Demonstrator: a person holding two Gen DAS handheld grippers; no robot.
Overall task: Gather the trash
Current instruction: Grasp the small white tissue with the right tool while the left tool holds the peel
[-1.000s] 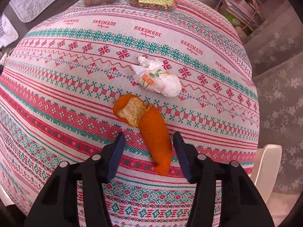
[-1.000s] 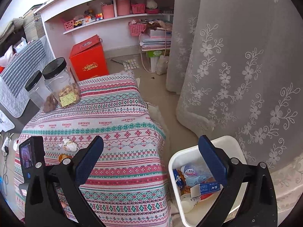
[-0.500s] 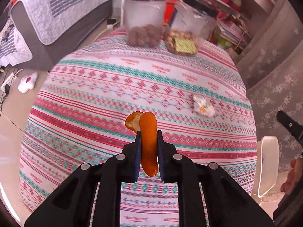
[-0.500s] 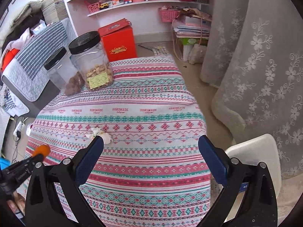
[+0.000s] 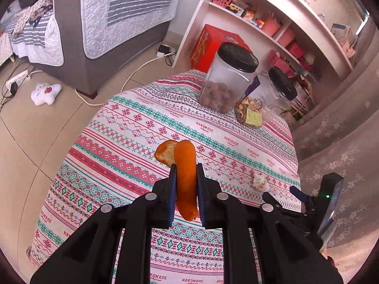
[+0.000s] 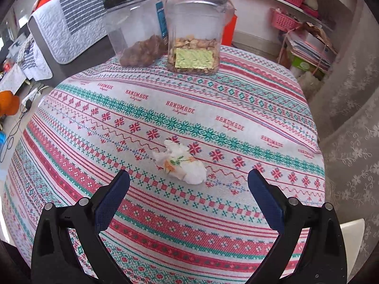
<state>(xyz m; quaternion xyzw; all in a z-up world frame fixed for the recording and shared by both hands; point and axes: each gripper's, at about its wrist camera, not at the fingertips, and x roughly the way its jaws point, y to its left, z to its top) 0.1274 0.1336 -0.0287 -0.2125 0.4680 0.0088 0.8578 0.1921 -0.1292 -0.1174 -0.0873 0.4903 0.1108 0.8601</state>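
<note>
My left gripper point(image 5: 185, 172) is shut on an orange peel point(image 5: 186, 168) and holds it in the air above the patterned tablecloth point(image 5: 132, 142). The peel also shows as an orange shape point(image 6: 8, 103) at the left edge of the right wrist view. A crumpled white tissue point(image 6: 182, 164) with a flower print lies on the cloth, also seen small as the tissue point(image 5: 259, 181) in the left wrist view. My right gripper point(image 6: 188, 191) is open, low over the cloth, with the tissue just beyond the gap between its fingers. The right gripper point(image 5: 300, 196) appears beside the tissue in the left wrist view.
Two clear jars with black lids, one point(image 6: 196, 28) holding nuts and one point(image 6: 135, 30) holding brown pieces, stand at the table's far side. A white bin's rim point(image 6: 350, 227) shows at the lower right. Lace curtains point(image 6: 350, 118) hang on the right. A sofa point(image 5: 99, 16) and shelves point(image 5: 272, 23) lie beyond.
My left gripper closed on the orange peel and lifted it off the cloth. My right gripper swung from over the white bin down to the tissue on the table.
</note>
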